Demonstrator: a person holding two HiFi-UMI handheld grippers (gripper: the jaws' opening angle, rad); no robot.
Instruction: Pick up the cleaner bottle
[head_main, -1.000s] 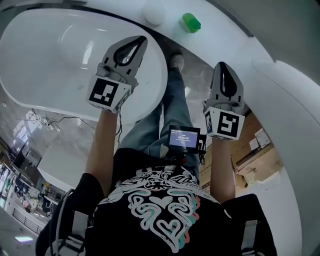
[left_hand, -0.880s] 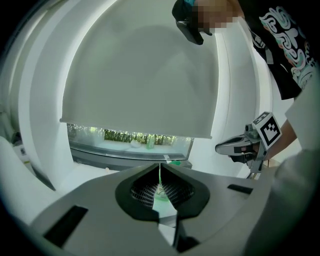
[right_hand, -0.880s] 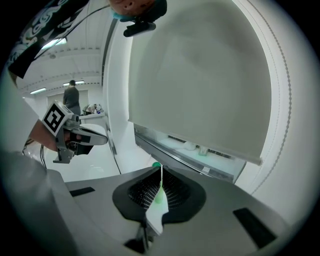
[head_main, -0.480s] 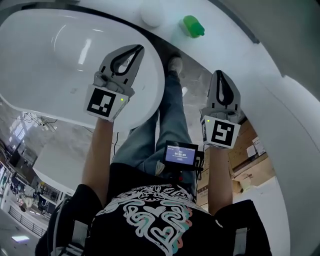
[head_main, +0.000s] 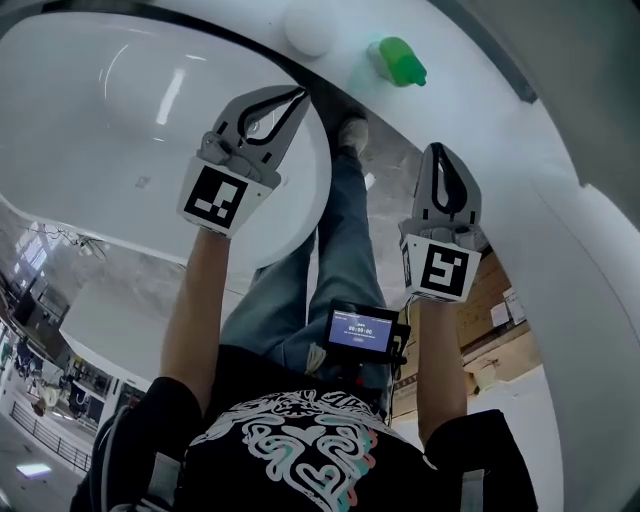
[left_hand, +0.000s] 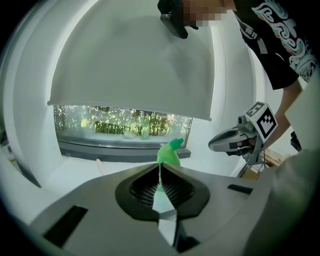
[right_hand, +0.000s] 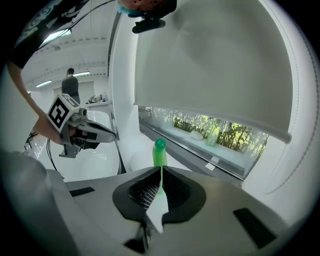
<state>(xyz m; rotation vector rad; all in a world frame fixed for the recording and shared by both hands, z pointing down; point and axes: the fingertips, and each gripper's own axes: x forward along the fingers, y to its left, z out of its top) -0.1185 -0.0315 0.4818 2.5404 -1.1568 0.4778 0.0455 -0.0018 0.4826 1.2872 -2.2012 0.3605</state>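
A white room: a smooth white bathtub (head_main: 120, 90) sits beside a broad, curved white ledge (head_main: 470, 110), with grey marbled floor (head_main: 392, 175) between them, where the person's jeans and one shoe (head_main: 352, 125) show. Beyond the ledge a low, wide window (left_hand: 120, 122) looks onto greenery, and a pale roller blind (left_hand: 130, 65) is drawn down over most of it. The left gripper (head_main: 297, 95) has its jaws together, the ribbed pads meeting at the tips with nothing between them. The right gripper (head_main: 441, 150) likewise has its jaws closed to a thin slit and carries nothing. Neither touches the ledge or the tub. The green cleaner bottle (head_main: 398, 60) stands upright on the ledge, ahead of both pairs of jaws and apart from them: beyond and to the right of the left tips, beyond and a little to the left of the right tips. In the left gripper view it rises straight past the closed tips, its nozzle turned to the right; in the right gripper view its round cap shows directly above them. A white rounded object (head_main: 310, 28) sits on the ledge left of the bottle, just ahead of the left jaws.
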